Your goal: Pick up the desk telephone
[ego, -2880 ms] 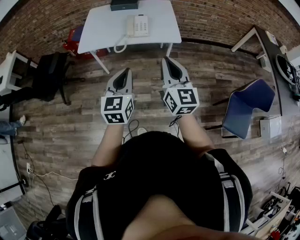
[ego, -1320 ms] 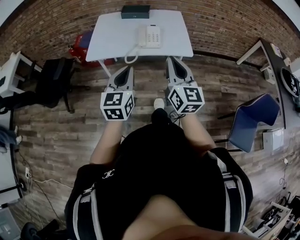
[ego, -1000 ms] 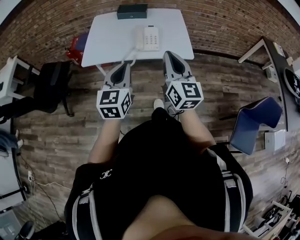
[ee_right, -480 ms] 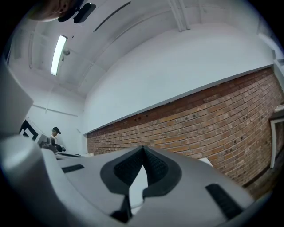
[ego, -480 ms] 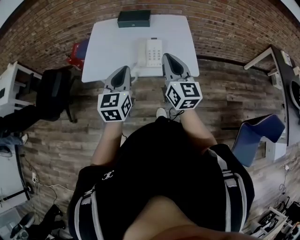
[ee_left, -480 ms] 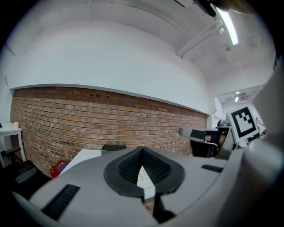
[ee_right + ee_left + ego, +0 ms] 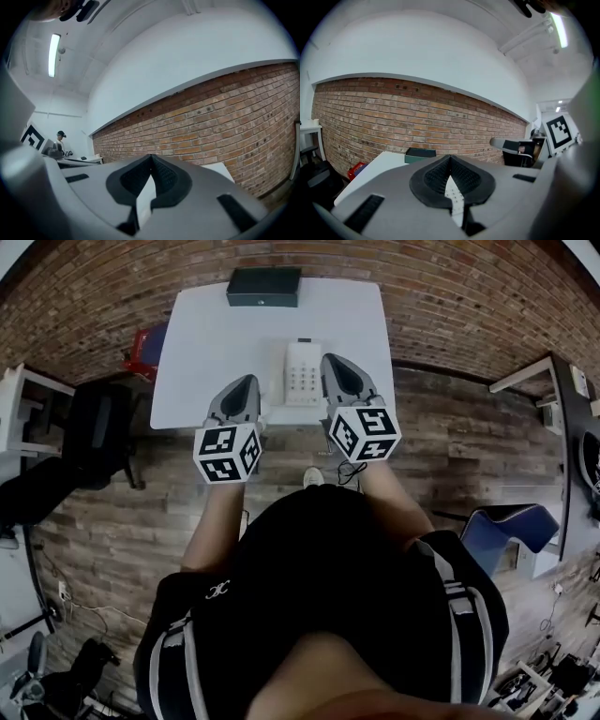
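Note:
The white desk telephone (image 7: 302, 373) lies on a white table (image 7: 216, 343), handset on its left side. My left gripper (image 7: 247, 381) is shut and empty, over the table's front edge just left of the phone. The right gripper (image 7: 330, 359) is also shut and empty, close beside the phone's right side. In the left gripper view the shut jaws (image 7: 450, 157) fill the lower frame, and a strip of the phone's keypad (image 7: 453, 193) shows through the slit. In the right gripper view the gripper (image 7: 151, 157) is shut, with the white table (image 7: 220, 169) beyond.
A dark green box (image 7: 263, 285) sits at the table's far edge against the brick wall (image 7: 469, 296). A black office chair (image 7: 98, 423) and a red bag (image 7: 141, 341) are to the left, a blue chair (image 7: 511, 526) to the right. The floor is wood planks.
The table and phone have come much closer. Both grippers moved forward from above the floor to the table's front edge, flanking the phone. Both stayed shut.

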`<state>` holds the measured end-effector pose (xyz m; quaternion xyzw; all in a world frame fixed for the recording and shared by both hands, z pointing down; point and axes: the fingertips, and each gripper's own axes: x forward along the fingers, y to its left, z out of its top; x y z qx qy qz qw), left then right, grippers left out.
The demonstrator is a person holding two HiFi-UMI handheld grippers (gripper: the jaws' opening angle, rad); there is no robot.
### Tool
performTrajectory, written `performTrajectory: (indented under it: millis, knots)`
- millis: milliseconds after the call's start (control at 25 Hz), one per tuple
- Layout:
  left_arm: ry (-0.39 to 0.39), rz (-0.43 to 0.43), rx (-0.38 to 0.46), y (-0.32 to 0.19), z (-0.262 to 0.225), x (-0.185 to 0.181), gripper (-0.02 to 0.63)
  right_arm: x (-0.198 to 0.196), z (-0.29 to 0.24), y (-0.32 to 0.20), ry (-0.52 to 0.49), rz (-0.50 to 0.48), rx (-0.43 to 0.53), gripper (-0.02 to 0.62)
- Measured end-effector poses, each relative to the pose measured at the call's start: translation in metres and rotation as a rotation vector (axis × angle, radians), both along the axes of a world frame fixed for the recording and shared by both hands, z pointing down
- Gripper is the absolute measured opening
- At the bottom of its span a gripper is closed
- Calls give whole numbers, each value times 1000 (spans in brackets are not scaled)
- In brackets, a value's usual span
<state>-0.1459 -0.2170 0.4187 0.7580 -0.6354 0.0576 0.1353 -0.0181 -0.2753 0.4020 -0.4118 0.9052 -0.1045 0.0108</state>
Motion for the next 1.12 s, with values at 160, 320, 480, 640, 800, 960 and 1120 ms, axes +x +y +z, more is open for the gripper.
performTrajectory:
  millis: [160, 320, 480, 640, 800, 960, 1120]
  knots:
    - [-2, -20, -48, -34, 15, 2, 2, 0, 22, -38, 23, -27, -45, -2]
    - [0, -43, -87, -55, 25, -2, 2, 1, 48, -65, 62, -34, -106, -2]
    - [0, -18, -203, -75, 59, -6, 2, -2, 72, -84, 81, -39, -166, -2]
    - [4, 14, -309, -89, 95, -11, 2, -12, 100, -97, 113, -44, -225, -2]
    - [34, 57, -369, -101, 117, -20, 2, -16, 133, -105, 147, -19, -303, -2]
    - [66, 110, -413, -120, 138, -29, 6, -18, 162, -118, 125, -3, -386, 2]
    - [179, 163, -454, -133, 160, -28, 217, -17, 192, -127, 97, -4, -503, 110]
